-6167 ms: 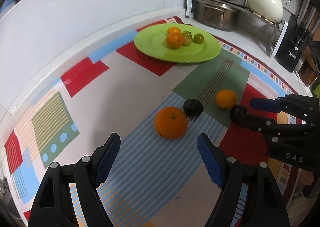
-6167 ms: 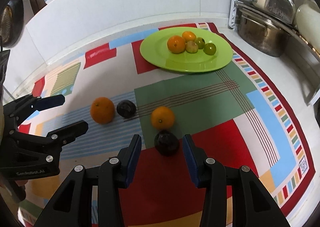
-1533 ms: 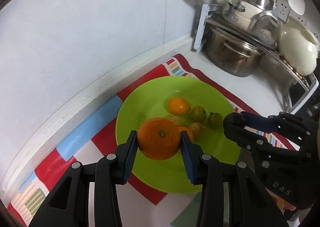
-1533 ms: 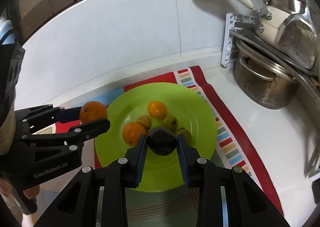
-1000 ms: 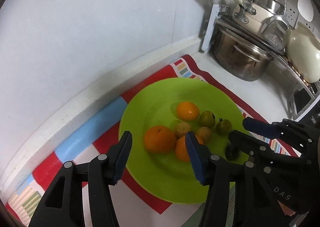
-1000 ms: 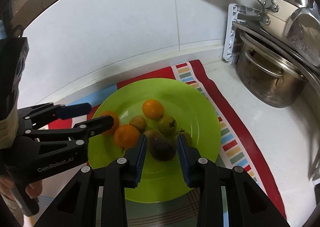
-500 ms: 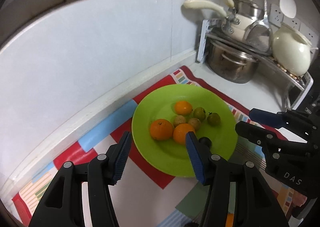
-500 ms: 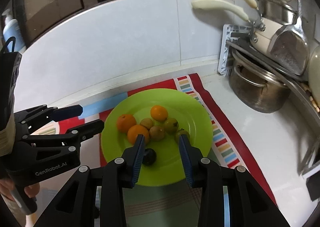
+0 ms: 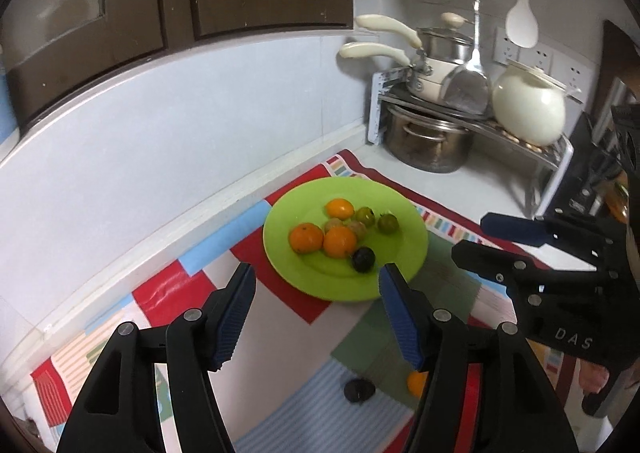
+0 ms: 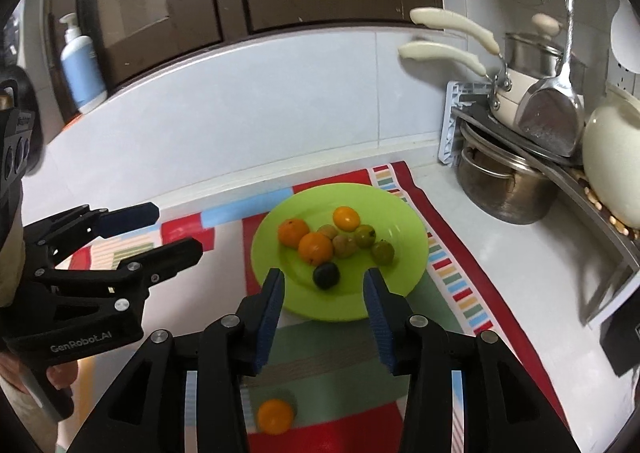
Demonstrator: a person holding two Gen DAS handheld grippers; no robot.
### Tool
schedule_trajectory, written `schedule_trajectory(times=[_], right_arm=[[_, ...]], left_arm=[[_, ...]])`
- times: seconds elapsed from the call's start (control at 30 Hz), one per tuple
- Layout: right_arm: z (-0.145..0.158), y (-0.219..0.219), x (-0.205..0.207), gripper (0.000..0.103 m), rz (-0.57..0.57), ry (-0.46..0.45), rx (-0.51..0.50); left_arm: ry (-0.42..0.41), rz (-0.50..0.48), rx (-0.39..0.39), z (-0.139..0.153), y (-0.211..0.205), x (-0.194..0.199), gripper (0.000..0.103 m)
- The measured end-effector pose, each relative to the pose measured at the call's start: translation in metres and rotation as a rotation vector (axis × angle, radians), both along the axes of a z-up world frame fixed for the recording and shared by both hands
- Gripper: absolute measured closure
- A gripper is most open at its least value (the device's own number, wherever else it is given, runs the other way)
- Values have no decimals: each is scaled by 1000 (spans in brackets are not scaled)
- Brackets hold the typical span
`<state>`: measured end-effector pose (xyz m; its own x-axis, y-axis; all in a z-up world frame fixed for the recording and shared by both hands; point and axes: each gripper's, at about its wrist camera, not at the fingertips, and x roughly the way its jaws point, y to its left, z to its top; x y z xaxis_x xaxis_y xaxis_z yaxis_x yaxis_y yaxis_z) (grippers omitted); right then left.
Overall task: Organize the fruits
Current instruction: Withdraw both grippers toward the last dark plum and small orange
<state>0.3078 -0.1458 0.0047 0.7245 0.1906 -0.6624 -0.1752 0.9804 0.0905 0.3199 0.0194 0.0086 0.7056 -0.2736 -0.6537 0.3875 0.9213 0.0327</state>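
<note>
Jaws of both grippers gape empty; the green plate (image 9: 404, 265) holds oranges (image 9: 306, 238) and a dark fruit (image 9: 363, 259).

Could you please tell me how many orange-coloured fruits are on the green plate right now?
3 on the green plate: two oranges touching at its left, and a smaller one toward the back. None looks hidden.

In the left wrist view, the orange (image 9: 416, 382) on the mat (image 9: 280, 405) is half hidden behind the left gripper's (image 9: 316, 313) right finger. The dark fruit (image 9: 359, 390) beside it is too dim to identify. In the right wrist view, the orange (image 10: 274, 416) near the mat's (image 10: 460, 285) front edge is blurred.
</note>
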Motion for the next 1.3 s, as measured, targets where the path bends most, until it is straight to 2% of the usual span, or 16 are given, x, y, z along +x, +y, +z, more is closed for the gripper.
schedule_trajectory(times=[0.2,0.6,0.97,1.3], right_arm=[[3,9,-27,61,20,-8,-5],[-7,25,-61,61,57,6,-16],[-26,35,-68,61,85,47,-40],[-51,38,-68,61,113,110,-60]], left_arm=[[-46,-9,22,4,4,-26,34],[-70,-42,44,-9,15,-60,30],[-34,-87,32,-34,18,-68,25],[2,-153,81,-60,10,-69,25]])
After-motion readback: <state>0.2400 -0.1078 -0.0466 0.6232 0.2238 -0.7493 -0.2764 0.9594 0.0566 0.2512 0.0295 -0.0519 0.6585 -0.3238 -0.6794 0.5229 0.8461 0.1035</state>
